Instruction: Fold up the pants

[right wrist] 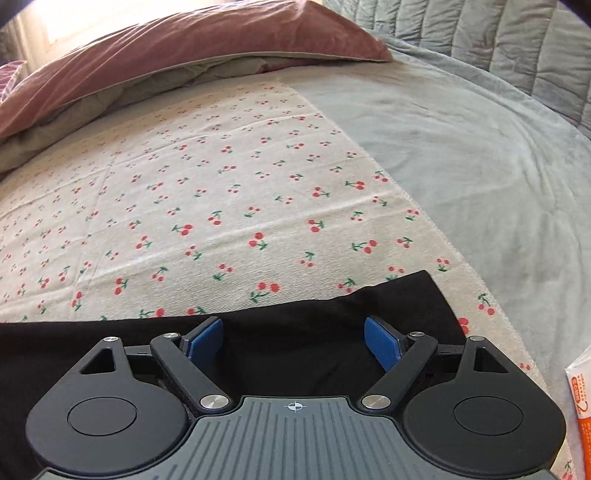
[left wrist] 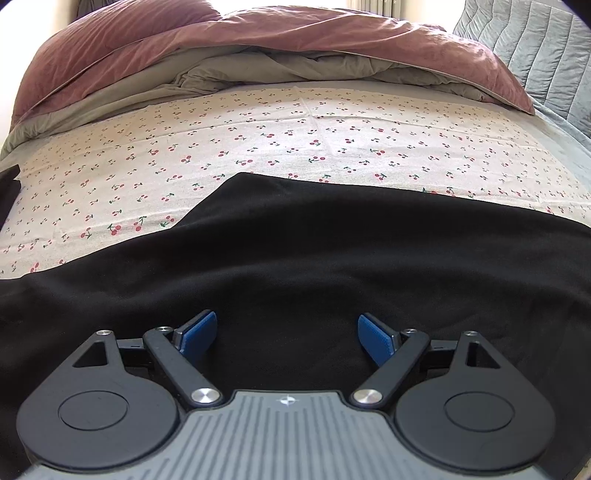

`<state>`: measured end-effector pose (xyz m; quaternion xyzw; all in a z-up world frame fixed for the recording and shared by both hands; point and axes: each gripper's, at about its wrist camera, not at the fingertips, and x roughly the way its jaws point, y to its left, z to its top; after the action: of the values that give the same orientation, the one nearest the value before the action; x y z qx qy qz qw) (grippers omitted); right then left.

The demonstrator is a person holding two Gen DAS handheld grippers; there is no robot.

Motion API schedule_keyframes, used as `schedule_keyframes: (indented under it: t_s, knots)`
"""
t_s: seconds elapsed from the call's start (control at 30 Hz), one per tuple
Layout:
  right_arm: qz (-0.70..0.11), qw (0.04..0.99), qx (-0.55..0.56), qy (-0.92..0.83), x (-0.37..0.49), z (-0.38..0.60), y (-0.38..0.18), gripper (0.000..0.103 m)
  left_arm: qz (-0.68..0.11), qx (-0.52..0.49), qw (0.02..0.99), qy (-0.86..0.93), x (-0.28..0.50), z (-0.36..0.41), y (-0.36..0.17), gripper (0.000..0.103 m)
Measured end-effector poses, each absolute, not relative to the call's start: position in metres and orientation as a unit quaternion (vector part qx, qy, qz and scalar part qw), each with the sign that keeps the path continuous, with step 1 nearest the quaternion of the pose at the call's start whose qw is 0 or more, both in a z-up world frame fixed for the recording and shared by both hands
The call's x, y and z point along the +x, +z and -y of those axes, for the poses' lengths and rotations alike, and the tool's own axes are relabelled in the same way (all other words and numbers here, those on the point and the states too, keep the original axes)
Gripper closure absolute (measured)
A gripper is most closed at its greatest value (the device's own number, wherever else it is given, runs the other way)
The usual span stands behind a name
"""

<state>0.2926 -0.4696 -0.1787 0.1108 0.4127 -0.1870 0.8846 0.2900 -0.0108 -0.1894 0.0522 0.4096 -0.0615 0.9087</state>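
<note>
Black pants lie spread flat on a cherry-print sheet on the bed. In the left wrist view the left gripper hovers over the middle of the black cloth, its blue pads wide apart with only flat fabric beneath them. In the right wrist view the right gripper stands open above the pants near their right end, where a corner of the cloth lies on the sheet. Neither gripper pinches any fabric.
A bunched pink and grey duvet runs along the far side of the bed. A pale green blanket lies to the right of the sheet, with a quilted cover behind it. An orange and white packet sits at the right edge.
</note>
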Motion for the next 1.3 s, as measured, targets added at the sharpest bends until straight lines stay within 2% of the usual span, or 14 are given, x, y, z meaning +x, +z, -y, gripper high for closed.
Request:
schedule_keyframes:
  t_s: [0.2, 0.3, 0.4, 0.57, 0.73, 0.87, 1.0, 1.17, 1.2, 1.23, 1.3]
  knots:
    - [-0.427, 0.857, 0.104, -0.268, 0.271, 0.496, -0.173, 0.020, -0.409, 0.048, 0.909, -0.058, 0.288, 0.006, -0.187, 0.023]
    - [-0.400, 0.862, 0.111, -0.293, 0.247, 0.507, -0.158, 0.020, -0.402, 0.046, 0.912, -0.070, 0.283, 0.006, -0.182, 0.023]
    - [-0.400, 0.872, 0.132, -0.250, 0.224, 0.502, -0.149, 0.020, -0.392, 0.053, 0.914, -0.085, 0.274, 0.012, -0.178, 0.023]
    - [-0.425, 0.889, 0.095, -0.144, 0.199, 0.461, -0.147, 0.020, -0.389, 0.071, 0.910, -0.121, 0.262, 0.031, -0.180, 0.023]
    - [-0.514, 0.852, 0.030, -0.100, 0.185, 0.447, -0.180, 0.018, -0.407, 0.099, 0.898, -0.132, 0.256, 0.042, -0.193, 0.023]
    - [-0.510, 0.853, 0.071, -0.092, 0.150, 0.475, -0.181, 0.018, -0.417, 0.090, 0.895, -0.132, 0.259, 0.038, -0.195, 0.019]
    - [-0.494, 0.862, 0.079, -0.080, 0.126, 0.482, -0.177, 0.022, -0.417, 0.070, 0.896, -0.138, 0.260, 0.038, -0.189, 0.019]
    - [-0.432, 0.880, 0.177, -0.088, 0.105, 0.495, -0.149, 0.037, -0.383, 0.079, 0.904, -0.174, 0.246, 0.056, -0.177, 0.019]
    - [-0.427, 0.880, 0.189, -0.083, 0.104, 0.495, -0.147, 0.044, -0.381, 0.079, 0.903, -0.182, 0.244, 0.060, -0.176, 0.019]
    - [-0.432, 0.877, 0.192, -0.081, 0.106, 0.493, -0.149, 0.048, -0.380, 0.082, 0.901, -0.193, 0.241, 0.065, -0.177, 0.019]
    - [-0.464, 0.867, 0.163, -0.087, 0.115, 0.485, -0.159, 0.051, -0.387, 0.094, 0.894, -0.206, 0.238, 0.074, -0.183, 0.019]
